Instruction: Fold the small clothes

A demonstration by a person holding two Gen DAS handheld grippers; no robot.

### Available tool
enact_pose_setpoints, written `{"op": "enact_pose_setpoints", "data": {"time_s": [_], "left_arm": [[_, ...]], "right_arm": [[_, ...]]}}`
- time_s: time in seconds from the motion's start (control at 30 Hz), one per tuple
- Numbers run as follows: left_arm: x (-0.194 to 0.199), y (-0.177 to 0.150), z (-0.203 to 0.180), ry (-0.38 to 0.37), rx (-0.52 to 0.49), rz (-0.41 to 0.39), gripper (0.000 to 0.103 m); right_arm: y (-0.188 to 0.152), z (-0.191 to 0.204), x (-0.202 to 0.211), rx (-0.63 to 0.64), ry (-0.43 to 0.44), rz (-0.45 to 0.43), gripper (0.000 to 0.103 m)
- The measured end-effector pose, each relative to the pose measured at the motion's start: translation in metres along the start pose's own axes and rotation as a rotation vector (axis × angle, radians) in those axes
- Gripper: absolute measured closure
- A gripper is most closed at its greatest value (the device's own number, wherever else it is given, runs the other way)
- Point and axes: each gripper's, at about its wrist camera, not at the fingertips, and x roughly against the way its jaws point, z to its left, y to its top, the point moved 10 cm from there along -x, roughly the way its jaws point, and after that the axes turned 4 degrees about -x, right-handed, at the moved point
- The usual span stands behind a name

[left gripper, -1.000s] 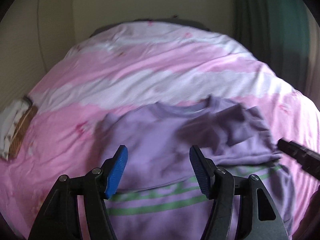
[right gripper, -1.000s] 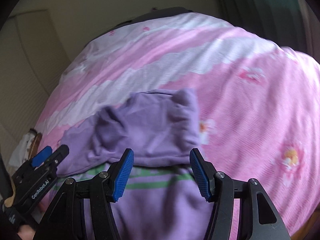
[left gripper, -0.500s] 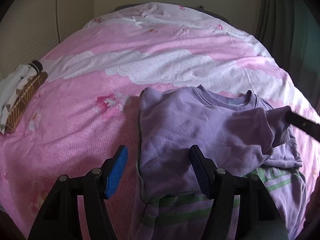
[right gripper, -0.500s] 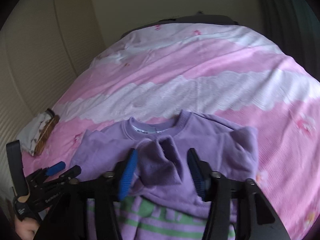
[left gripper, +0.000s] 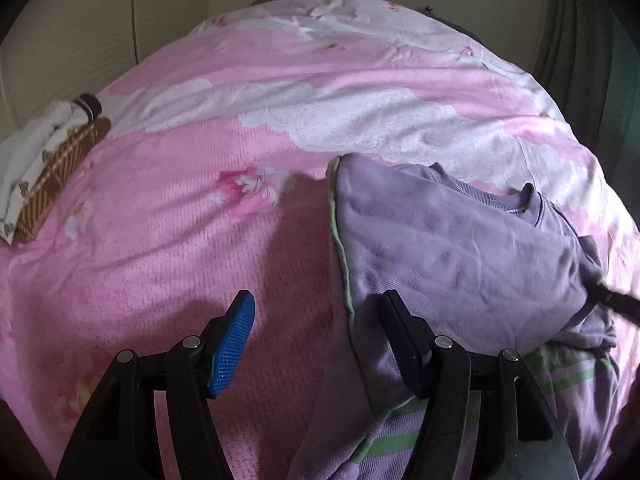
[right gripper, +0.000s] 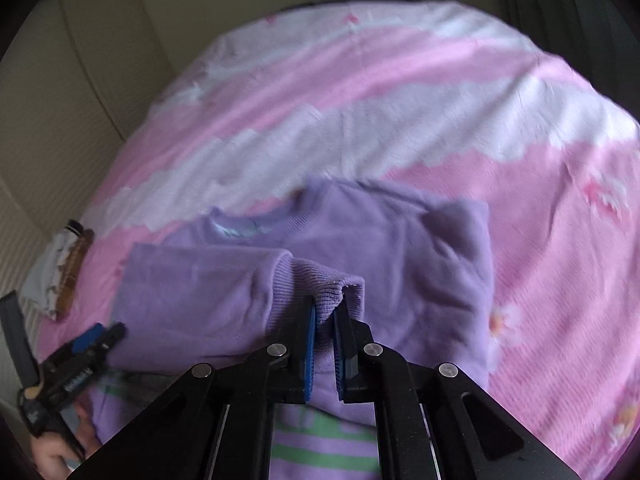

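Observation:
A small purple sweatshirt (left gripper: 460,256) with green stripes near its hem lies on the pink bed; it also shows in the right wrist view (right gripper: 400,248). Both sleeves are folded across its chest. My right gripper (right gripper: 325,316) is shut on the ribbed cuff (right gripper: 332,284) of a sleeve, over the middle of the shirt. My left gripper (left gripper: 320,332) is open and empty, at the shirt's left edge, its right finger over the fabric. It also shows in the right wrist view (right gripper: 96,338) at the lower left.
The pink and white quilt (left gripper: 180,240) covers the bed. A folded white and brown plaid cloth (left gripper: 48,164) lies at the left edge, also in the right wrist view (right gripper: 66,276). A beige wall stands behind, dark curtains to the right.
My right gripper has shut on the sleeve cuff and drawn it over the shirt's middle. My left gripper has shifted left to the shirt's edge, still open.

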Motion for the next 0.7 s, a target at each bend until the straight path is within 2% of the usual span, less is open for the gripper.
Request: {"op": "enact_pose_setpoints", "data": {"time_s": [0.03, 0.07, 0.1, 0.17, 0.2, 0.33, 0.47, 0.53, 0.57, 0.6, 0.7], "left_arm": [[0.001, 0.001, 0.001, -0.002, 0.003, 0.001, 0.039], [0.004, 0.003, 0.0, 0.0, 0.001, -0.007, 0.039], [0.007, 0.004, 0.0, 0.001, -0.003, -0.015, 0.039], [0.014, 0.01, -0.006, -0.014, -0.013, -0.038, 0.039], [0.017, 0.011, -0.01, -0.027, -0.017, -0.045, 0.039], [0.02, 0.005, -0.028, -0.061, -0.056, -0.04, 0.039], [0.009, -0.013, -0.031, -0.054, -0.053, 0.002, 0.039], [0.007, -0.019, -0.027, -0.046, -0.044, 0.011, 0.039], [0.006, -0.021, -0.026, -0.042, -0.043, 0.012, 0.038], [0.005, -0.022, -0.025, -0.039, -0.042, 0.012, 0.036], [0.004, -0.022, -0.02, -0.025, -0.039, 0.009, 0.032]], "right_arm": [[-0.004, -0.002, -0.007, -0.002, -0.008, 0.025, 0.093], [-0.005, -0.003, -0.009, -0.006, -0.008, 0.031, 0.088], [-0.005, -0.006, -0.008, -0.016, -0.021, 0.032, 0.076], [-0.001, -0.01, 0.0, -0.037, -0.02, 0.001, 0.062], [0.0, -0.01, 0.005, -0.046, 0.0, -0.009, 0.06], [-0.006, -0.01, 0.014, -0.051, 0.103, 0.002, 0.06], [-0.019, -0.01, 0.011, -0.012, 0.12, 0.025, 0.06], [-0.025, -0.003, 0.007, 0.041, 0.127, 0.032, 0.065], [-0.026, 0.001, 0.005, 0.063, 0.12, 0.032, 0.081], [-0.027, 0.001, 0.005, 0.09, 0.094, 0.024, 0.089], [-0.027, 0.002, 0.008, 0.11, 0.075, 0.015, 0.095]]}}
